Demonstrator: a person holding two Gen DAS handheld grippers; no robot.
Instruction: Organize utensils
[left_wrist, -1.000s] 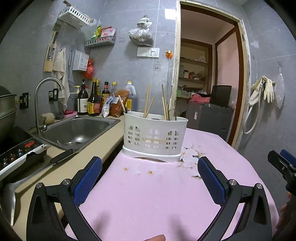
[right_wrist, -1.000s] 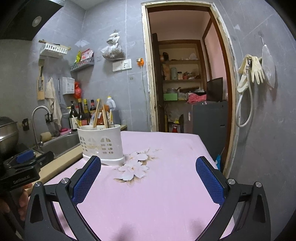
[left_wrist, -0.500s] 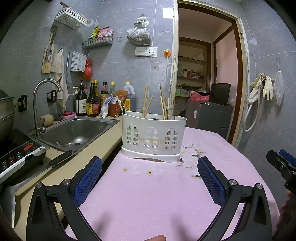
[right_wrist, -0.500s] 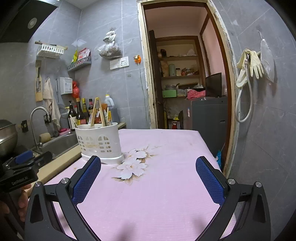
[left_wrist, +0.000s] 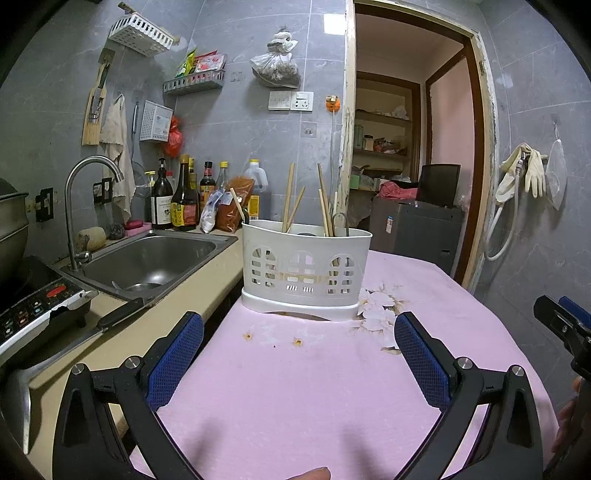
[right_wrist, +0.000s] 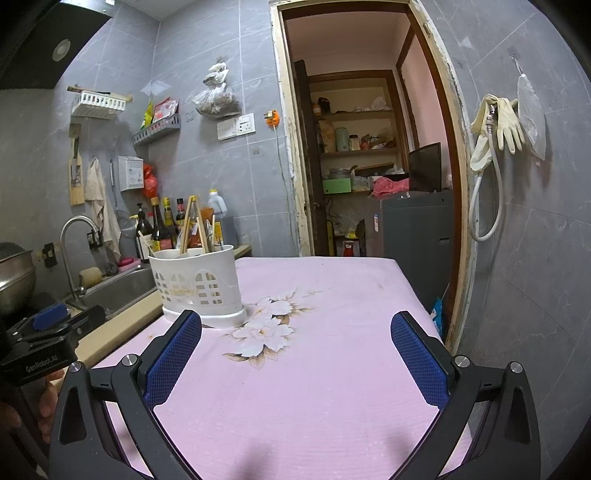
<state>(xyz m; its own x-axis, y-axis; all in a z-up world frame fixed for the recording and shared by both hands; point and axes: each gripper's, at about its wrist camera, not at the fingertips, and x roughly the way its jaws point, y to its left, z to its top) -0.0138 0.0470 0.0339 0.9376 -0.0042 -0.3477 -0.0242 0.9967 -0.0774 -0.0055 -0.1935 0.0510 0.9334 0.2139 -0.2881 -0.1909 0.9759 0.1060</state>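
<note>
Both tongs have dipped a little since a second ago, so the white holder sits a bit higher in each view, but nothing on the desk has moved. Closest to us, the left tongs (left_wrist: 298, 363) hang low over the pink cloth with their blue pads wide apart and nothing between them. The right tongs (right_wrist: 295, 363) are the same, wide apart and holding nothing. Past them the desk (left_wrist: 332, 387) is bare pink cloth with a flower print. Farther on stands the white holder (left_wrist: 306, 275), near the left edge of the desk, close to the sink (left_wrist: 147, 260). The chopsticks (left_wrist: 289, 197) stick up out of it, some leaning, and a metal loop shows among them. On the sink counter, left of the desk, a knife (left_wrist: 118, 314) lies flat, and a ladle (left_wrist: 14, 398) lies nearer the camera. The sorting looks close to done or not yet begun; I cannot tell which. The holder is tall and light, so a bump from the tongs could tip it over. Thin, smooth chopsticks could slip out of the pads if pinched near the tips.
</note>
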